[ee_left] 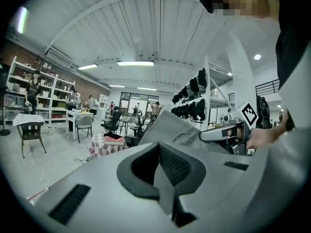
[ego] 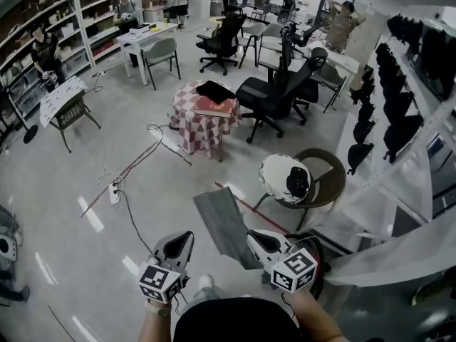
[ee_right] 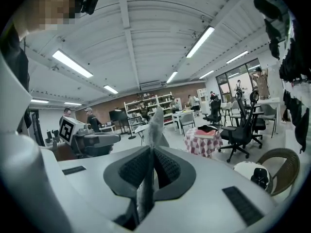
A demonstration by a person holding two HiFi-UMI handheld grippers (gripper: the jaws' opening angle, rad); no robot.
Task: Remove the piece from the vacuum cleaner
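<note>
A flat grey piece (ego: 221, 223) hangs in the air in front of me, and my right gripper (ego: 256, 239) is shut on its lower right corner. In the right gripper view the grey piece (ee_right: 156, 125) stands edge-on, pinched between the dark pads of that gripper (ee_right: 149, 152). My left gripper (ego: 182, 241) is held just left of the piece, apart from it, with its jaws together and nothing in them. From the left gripper (ee_left: 158, 147) I see the piece (ee_left: 175, 130) and the right gripper (ee_left: 221, 133) holding it. A round white device (ego: 285, 180), seemingly the vacuum cleaner, lies on a wicker chair (ego: 331, 184).
A small table with a checked cloth (ego: 203, 130) and a red book stands ahead, with black office chairs (ego: 274, 95) behind it. A power strip (ego: 114, 192) and cables lie on the floor at left. White shelving (ego: 417, 155) runs along the right side. People stand far back.
</note>
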